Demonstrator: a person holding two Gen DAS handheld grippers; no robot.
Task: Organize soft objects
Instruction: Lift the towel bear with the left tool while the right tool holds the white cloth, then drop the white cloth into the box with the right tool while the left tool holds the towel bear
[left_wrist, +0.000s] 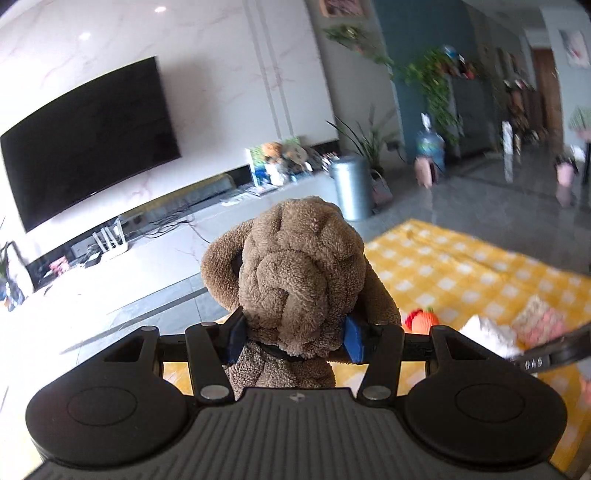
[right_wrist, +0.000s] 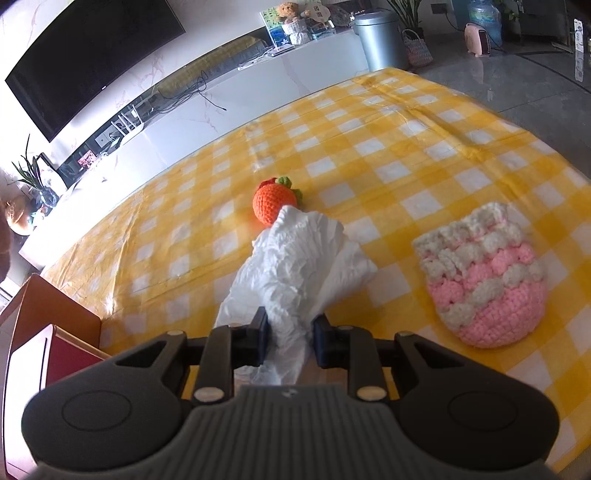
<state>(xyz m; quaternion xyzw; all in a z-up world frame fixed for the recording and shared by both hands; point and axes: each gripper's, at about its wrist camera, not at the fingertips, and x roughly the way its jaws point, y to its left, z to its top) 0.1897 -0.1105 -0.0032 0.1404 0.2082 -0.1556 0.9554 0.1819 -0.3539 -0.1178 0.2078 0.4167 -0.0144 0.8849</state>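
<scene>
The left hand-held gripper (left_wrist: 295, 338) clamps a brown plush dog (left_wrist: 295, 266); the right hand-held gripper (right_wrist: 290, 341) pinches white tissue (right_wrist: 299, 258).

Left wrist view: raised, near level, faces TV wall (left_wrist: 88, 136), close behind plush dog (left_wrist: 295, 273). Right wrist view: tilted down, near yellow checked surface (right_wrist: 369, 147). Shared: TV, orange crochet ball (right_wrist: 274, 201), bin (left_wrist: 349, 186).

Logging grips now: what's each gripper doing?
Left gripper: closed on the brown plush toy.
Right gripper: closed on the white tissue.
</scene>
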